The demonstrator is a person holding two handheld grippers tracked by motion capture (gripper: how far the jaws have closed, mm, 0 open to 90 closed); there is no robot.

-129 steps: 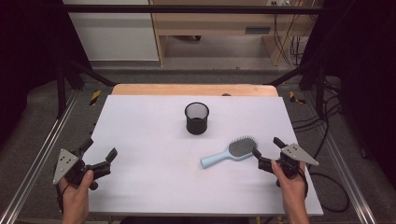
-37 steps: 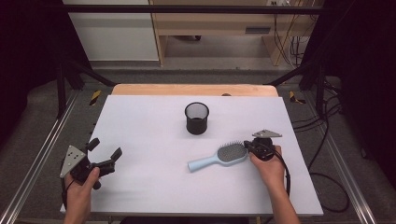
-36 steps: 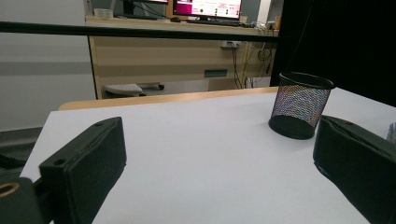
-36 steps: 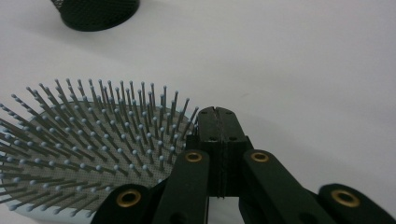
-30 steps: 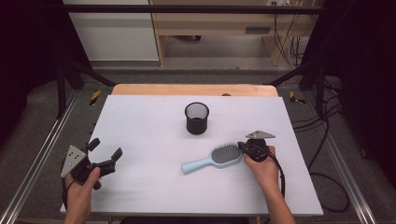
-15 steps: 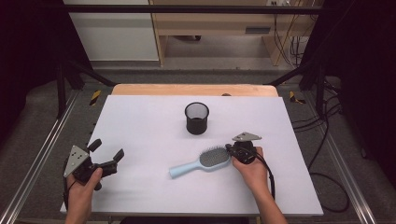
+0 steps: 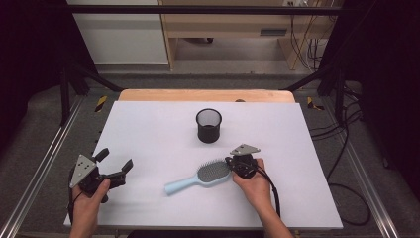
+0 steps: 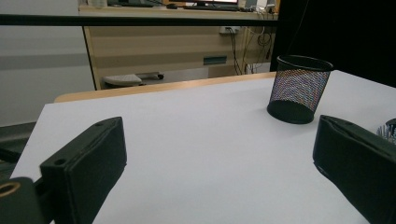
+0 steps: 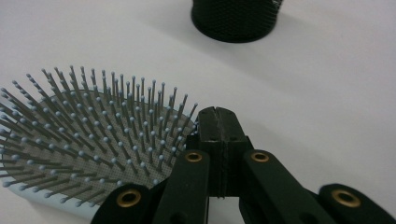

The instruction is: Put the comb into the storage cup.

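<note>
1. Near left, the person's left hand holds the left gripper [image 7: 115, 167] low over the white worktop [image 7: 148, 134], and its jaws are spread wide with nothing but bare surface between them.
2. Near right of centre, the right gripper [image 7: 231, 165] sits in the person's right hand, pointing left, with its jaws pressed together.
3. In the right gripper view those closed jaw tips lie right against the rim of the hairbrush [image 9: 88, 154] head; nothing is pinched between them.
4. The hairbrush [image 7: 200, 176] lies flat on the worktop, bristles up, just left of the right gripper: grey bristle pad at its right end, pale blue handle running to the near left.
5. Farther back, near the middle of the worktop, a black mesh cup [image 7: 208, 125] stands upright, apart from the brush head and beyond it.
6. From the left gripper view, the mesh cup [image 8: 299, 88] rises to the right, past the jaw on that side.
7. At the far edge, a strip of light wood [image 7: 205, 95] borders the worktop.
</note>
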